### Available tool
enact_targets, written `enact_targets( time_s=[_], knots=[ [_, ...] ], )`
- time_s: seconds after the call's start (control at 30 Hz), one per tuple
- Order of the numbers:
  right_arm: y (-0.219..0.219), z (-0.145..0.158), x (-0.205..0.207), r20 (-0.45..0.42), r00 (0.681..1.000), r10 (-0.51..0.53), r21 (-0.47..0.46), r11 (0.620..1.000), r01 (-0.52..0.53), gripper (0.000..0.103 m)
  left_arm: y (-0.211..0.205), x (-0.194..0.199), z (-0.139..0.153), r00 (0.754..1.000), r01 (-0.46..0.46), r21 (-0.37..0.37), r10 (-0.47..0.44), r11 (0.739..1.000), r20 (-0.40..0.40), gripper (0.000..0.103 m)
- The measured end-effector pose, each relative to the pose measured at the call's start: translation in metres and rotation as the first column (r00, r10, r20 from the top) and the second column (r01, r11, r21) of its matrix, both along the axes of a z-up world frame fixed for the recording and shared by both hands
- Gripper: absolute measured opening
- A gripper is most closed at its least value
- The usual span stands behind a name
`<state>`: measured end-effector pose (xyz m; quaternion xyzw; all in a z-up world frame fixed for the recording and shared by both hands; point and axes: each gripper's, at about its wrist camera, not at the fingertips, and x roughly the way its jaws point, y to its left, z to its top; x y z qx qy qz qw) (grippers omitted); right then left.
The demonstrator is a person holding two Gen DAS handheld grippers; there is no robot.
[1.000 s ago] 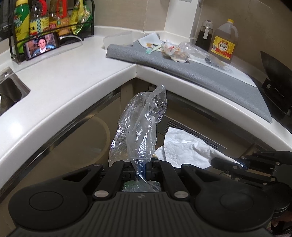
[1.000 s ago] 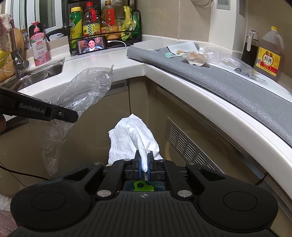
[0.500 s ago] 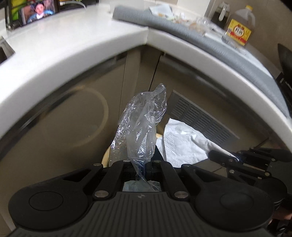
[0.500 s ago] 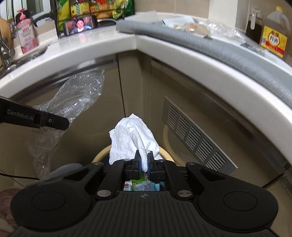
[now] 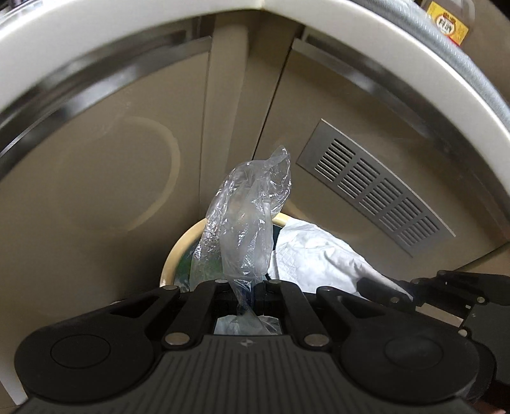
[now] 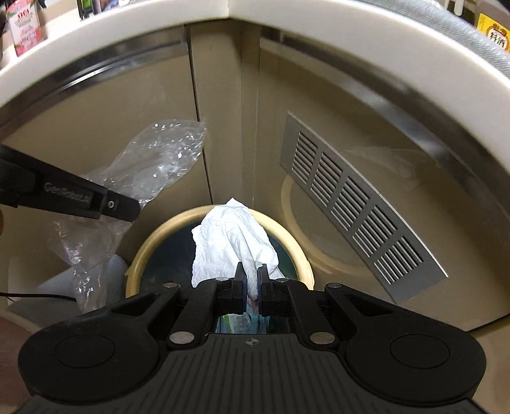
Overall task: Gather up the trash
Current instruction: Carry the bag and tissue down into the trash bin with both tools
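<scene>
Bin (image 6: 140, 254) mouth plain from right wrist only

Both wrist views look steeply down, close above the same bin (image 6: 298, 251) beneath the counter (image 5: 414, 57)

A white worktop (image 6: 366, 54) curves round an inner corner overhead, with a grey mat (image 5: 462, 57) lying along its right stretch. Beneath it stand glossy beige cabinet doors (image 6: 127, 121), topped by a strip of metal trim (image 5: 95, 79). The right-hand door carries a slotted silver vent grille (image 6: 357, 203). A yellow-labelled bottle (image 6: 495, 30) and a pink one (image 6: 24, 25) stand up on the worktop.
</scene>
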<state>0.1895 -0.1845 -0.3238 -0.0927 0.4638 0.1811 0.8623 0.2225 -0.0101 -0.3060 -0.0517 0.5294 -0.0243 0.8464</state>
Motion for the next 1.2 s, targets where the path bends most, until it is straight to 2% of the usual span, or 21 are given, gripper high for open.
enact_targets(
  time_s=[0.33,0.6,1.03,1.2],
  knots=[
    [0.011,-0.026,0.015,-0.046,0.999,-0.002,-0.051,0.999,0.0,0.006,-0.012,0.017,-0.031,0.999,0.021,0.025,-0.02,0.999,-0.042,0.002],
    [0.018,-0.043,0.032,-0.105,0.994,-0.032,-0.045,0.999,0.027,0.007,-0.012,0.033,-0.06,0.994,0.014,0.019,-0.012,1.0,-0.108,0.002],
    [0.035,-0.066,0.053,-0.179,0.984,-0.027,-0.075,0.997,0.014,0.007,-0.01,0.047,-0.094,0.984,0.029,0.038,-0.022,0.999,-0.175,0.002],
    [0.037,-0.077,0.064,-0.236,0.971,-0.043,-0.065,0.997,0.028,0.007,-0.011,0.056,-0.109,0.976,0.016,0.043,-0.006,0.999,-0.216,0.002]
  ],
)
